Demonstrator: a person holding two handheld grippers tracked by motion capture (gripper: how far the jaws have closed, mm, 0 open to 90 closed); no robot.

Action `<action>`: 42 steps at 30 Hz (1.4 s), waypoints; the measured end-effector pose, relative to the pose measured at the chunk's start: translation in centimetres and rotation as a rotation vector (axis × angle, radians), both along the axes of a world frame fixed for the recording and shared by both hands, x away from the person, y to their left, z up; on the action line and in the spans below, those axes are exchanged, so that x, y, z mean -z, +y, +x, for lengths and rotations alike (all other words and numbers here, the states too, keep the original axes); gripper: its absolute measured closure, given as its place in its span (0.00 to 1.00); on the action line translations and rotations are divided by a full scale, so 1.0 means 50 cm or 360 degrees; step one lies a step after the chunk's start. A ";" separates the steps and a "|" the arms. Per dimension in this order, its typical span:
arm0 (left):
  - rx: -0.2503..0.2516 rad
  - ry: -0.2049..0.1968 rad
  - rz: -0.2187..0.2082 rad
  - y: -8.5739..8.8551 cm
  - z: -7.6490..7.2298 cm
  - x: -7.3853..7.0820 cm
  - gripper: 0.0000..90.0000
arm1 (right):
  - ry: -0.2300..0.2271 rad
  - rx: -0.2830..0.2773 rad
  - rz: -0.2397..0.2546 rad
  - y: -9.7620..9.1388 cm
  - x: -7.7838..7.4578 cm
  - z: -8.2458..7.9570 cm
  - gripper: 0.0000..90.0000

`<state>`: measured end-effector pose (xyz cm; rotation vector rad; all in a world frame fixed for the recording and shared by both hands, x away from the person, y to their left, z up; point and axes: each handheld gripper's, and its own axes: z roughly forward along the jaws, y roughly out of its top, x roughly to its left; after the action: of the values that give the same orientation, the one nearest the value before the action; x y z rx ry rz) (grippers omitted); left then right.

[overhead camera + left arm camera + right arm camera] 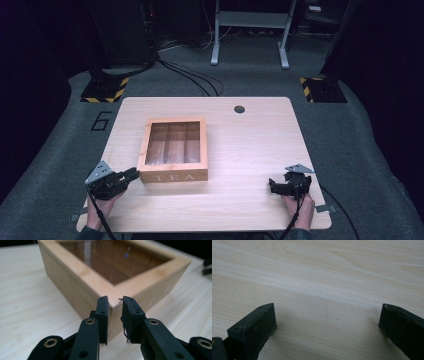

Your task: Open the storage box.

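A wooden tea box [173, 150] with a glass-paned lid sits on the light wooden table [240, 150], left of the table's middle and with its lettered front toward the person. Through the pane the high view shows three long compartments, but glare and the dim interior leave their contents impossible to make out. In the left gripper view the box [82, 275] appears corner-on; its far edges are cut off by the top of the picture, and reflections streak the glass.

The left gripper [131, 175] lies at the box's near left corner, held by the left hand [97, 210], whose forearm is cut off at the bottom of the high view. In its own view the left gripper [115, 302] has its jaws drawn close together with a narrow gap between them, and the corner of the box stands right behind that gap. Whether the tips touch the wood cannot be told; they do not clamp anything.

Well to the right of the box, near the table's front right edge, the right gripper [275, 186] rests low over bare wood, held by the right hand [300, 207]. In its own view the right gripper [327, 317] has its jaws spread wide, both cut off by the picture's edges, with nothing but table grain between them.

A dark round hole [239, 109] marks the table behind the box, to its right.
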<state>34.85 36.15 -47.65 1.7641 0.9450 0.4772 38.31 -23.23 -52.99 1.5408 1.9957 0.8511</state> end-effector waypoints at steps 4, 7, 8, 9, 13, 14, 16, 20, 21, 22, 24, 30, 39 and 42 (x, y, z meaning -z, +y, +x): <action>0.0015 0.0017 0.0091 -0.006 0.006 -0.005 0.78 | 0.0001 -0.0005 -0.0006 -0.001 0.000 0.000 0.01; 0.0022 0.0081 0.0113 -0.001 0.006 0.007 0.73 | 0.0001 -0.0009 -0.0009 -0.001 0.000 0.000 0.01; 0.0026 0.0105 0.0110 -0.003 0.007 0.014 0.72 | 0.0001 -0.0010 -0.0009 -0.002 0.000 0.000 0.01; 0.0034 0.0133 0.0124 -0.004 0.007 0.019 0.69 | 0.0001 -0.0010 -0.0009 -0.001 0.000 0.000 0.01; 0.0042 0.0178 0.0129 -0.010 0.017 0.031 0.66 | 0.0001 -0.0009 -0.0009 -0.001 0.000 0.000 0.01; 0.0040 0.0168 0.0134 -0.010 0.020 0.031 0.66 | 0.0000 -0.0009 -0.0010 -0.001 0.000 0.000 0.01; 0.0024 0.0164 0.0122 -0.011 0.022 0.029 0.66 | -0.0002 -0.0004 -0.0006 -0.001 0.000 0.000 0.01; 0.0024 0.0173 0.0149 -0.012 0.020 0.023 0.68 | -0.0002 -0.0003 -0.0005 -0.001 0.000 0.000 0.01; 0.0025 0.0174 0.0149 -0.011 0.020 0.023 0.69 | -0.0002 -0.0004 -0.0006 -0.001 0.000 0.000 0.01; 0.0030 0.0174 0.0153 -0.010 0.021 0.022 0.70 | -0.0002 -0.0003 -0.0006 -0.001 0.000 0.000 0.01; 0.0039 0.0177 0.0164 -0.007 0.020 0.021 0.73 | -0.0002 -0.0003 -0.0006 -0.001 0.000 0.000 0.01; 0.0034 0.0158 0.0176 -0.008 0.017 0.020 0.75 | -0.0003 -0.0002 -0.0007 -0.001 0.000 0.000 0.01; 0.0023 0.0110 0.0139 -0.018 0.026 0.014 0.78 | -0.0003 -0.0003 -0.0006 -0.001 0.000 0.000 0.01; 0.0019 0.0105 0.0134 -0.019 0.030 0.014 0.78 | -0.0003 -0.0003 -0.0006 -0.001 0.000 0.000 0.01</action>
<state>36.34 35.23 -48.33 1.8704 0.9723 0.4597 38.29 -23.27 -52.99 1.5358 1.9964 0.8487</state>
